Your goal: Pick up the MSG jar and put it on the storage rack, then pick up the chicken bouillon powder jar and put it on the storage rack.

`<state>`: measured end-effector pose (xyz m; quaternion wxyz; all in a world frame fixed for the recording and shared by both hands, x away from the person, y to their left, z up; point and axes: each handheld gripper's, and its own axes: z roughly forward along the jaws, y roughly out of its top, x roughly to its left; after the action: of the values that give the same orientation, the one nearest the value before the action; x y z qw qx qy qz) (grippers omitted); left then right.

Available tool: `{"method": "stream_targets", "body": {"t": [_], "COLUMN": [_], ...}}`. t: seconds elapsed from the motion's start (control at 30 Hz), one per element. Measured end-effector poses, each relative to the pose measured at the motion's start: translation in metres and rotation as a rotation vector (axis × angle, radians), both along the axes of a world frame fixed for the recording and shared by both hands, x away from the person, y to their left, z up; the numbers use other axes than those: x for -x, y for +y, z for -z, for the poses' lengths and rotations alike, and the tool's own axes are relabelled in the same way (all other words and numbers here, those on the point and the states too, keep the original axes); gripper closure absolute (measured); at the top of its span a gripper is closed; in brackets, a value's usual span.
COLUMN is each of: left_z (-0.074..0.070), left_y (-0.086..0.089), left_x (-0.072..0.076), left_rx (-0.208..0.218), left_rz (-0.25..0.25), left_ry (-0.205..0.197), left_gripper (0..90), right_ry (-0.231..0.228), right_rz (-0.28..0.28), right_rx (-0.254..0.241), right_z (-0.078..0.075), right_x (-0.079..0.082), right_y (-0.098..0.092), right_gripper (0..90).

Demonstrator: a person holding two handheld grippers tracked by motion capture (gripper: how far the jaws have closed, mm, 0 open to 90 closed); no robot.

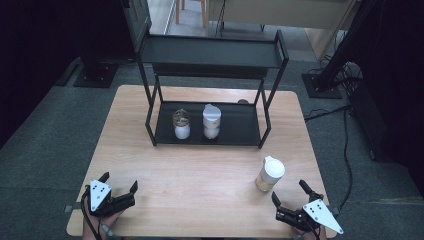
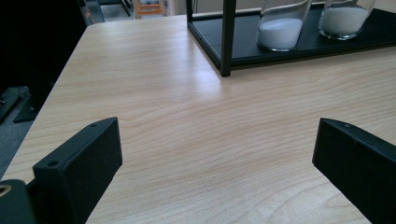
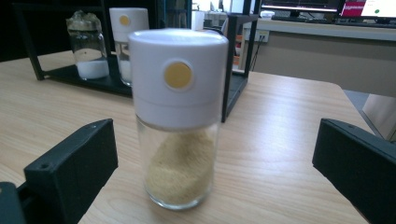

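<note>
Jaws on both grippers stand wide apart and hold nothing. We find the left gripper (image 1: 119,184) at the near left corner of the counter (image 1: 200,170), above bare wood. The right gripper (image 1: 290,193) sits at the near right corner, pointed at a glass shaker jar (image 1: 270,174) with a white cap and tan granules; in the right gripper view this jar (image 3: 178,116) stands upright on the counter between the jaws and apart from both. On the far half we note a black two-tier rack (image 1: 210,95). Its lower shelf carries two jars of white powder side by side: an uncapped jar (image 1: 181,124) on the left, a white-capped jar (image 1: 211,121) on the right.
</note>
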<state>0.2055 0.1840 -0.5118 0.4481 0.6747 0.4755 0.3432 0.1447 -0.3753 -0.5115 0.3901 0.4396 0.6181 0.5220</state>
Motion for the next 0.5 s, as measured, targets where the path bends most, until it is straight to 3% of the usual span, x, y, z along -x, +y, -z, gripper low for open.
{"method": "stream_targets", "body": {"t": [0.13, 0.2, 0.5], "left_z": [0.0, 0.0, 0.0], "left_y": [0.0, 0.0, 0.0], "left_x": [0.0, 0.0, 0.001], "left_rx": [-0.001, -0.001, 0.003], "left_rz": [-0.002, -0.003, 0.0], "left_ry": [-0.002, -0.002, -0.003], "left_gripper": [1.4, 1.4, 1.4], "right_ry": [0.004, -0.001, -0.01], "right_rz": [0.01, 0.019, -0.015], "right_rx": [-0.042, -0.023, -0.023], "right_z": [0.001, -0.001, -0.01], "right_x": [0.0, -0.001, -0.003], "right_y": [-0.009, -0.009, -0.002], "right_gripper": [0.0, 0.0, 0.0]}}
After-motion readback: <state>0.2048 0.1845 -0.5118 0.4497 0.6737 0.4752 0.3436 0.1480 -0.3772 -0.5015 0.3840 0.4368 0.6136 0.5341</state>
